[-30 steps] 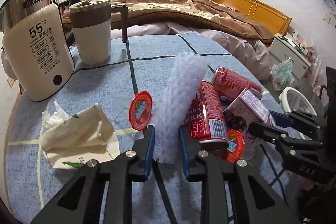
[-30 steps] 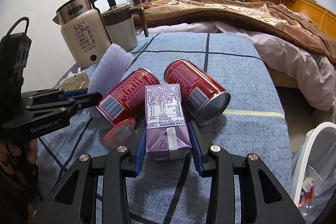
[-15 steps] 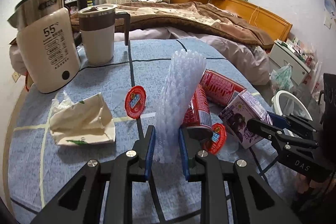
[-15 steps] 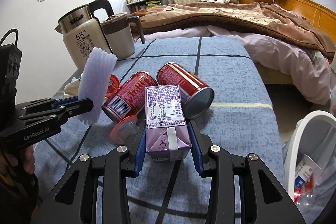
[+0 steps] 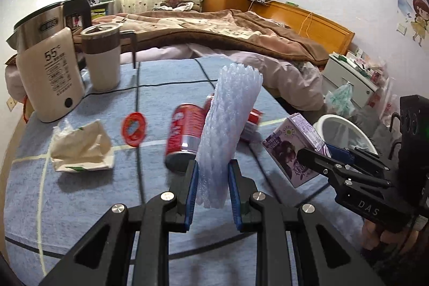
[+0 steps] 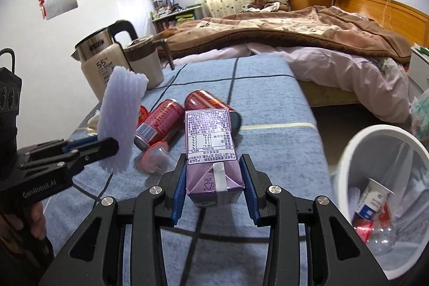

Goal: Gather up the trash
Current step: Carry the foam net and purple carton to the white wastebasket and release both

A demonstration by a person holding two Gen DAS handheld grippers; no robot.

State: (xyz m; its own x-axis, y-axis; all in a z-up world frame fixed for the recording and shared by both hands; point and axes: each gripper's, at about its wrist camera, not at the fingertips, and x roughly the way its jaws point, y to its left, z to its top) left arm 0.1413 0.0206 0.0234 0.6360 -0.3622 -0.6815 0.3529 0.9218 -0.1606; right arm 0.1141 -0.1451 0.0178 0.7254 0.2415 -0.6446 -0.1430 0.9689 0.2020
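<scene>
My left gripper [image 5: 213, 189] is shut on a white foam net sleeve [image 5: 228, 130] and holds it upright above the blue table; the sleeve also shows in the right wrist view [image 6: 120, 122]. My right gripper [image 6: 214, 184] is shut on a purple milk carton [image 6: 211, 152], lifted off the table; the carton also shows in the left wrist view [image 5: 292, 146]. Two red cans [image 6: 161, 122] [image 6: 206, 102], a red-rimmed plastic cup [image 6: 156, 156], a red lid [image 5: 133, 129] and a crumpled tissue pack [image 5: 80, 149] lie on the table. A white trash bin [image 6: 380, 189] stands to the right.
A kettle [image 5: 48, 71] and a lidded mug [image 5: 103, 58] stand at the table's far left. A bed with a brown blanket [image 5: 214, 31] lies behind the table. The bin holds a bottle and wrappers. The table's right edge [image 6: 316, 125] runs beside the bin.
Both grippers have risen with their loads. The foam sleeve and the carton are higher above the table, and the bin has come further into the right wrist view.
</scene>
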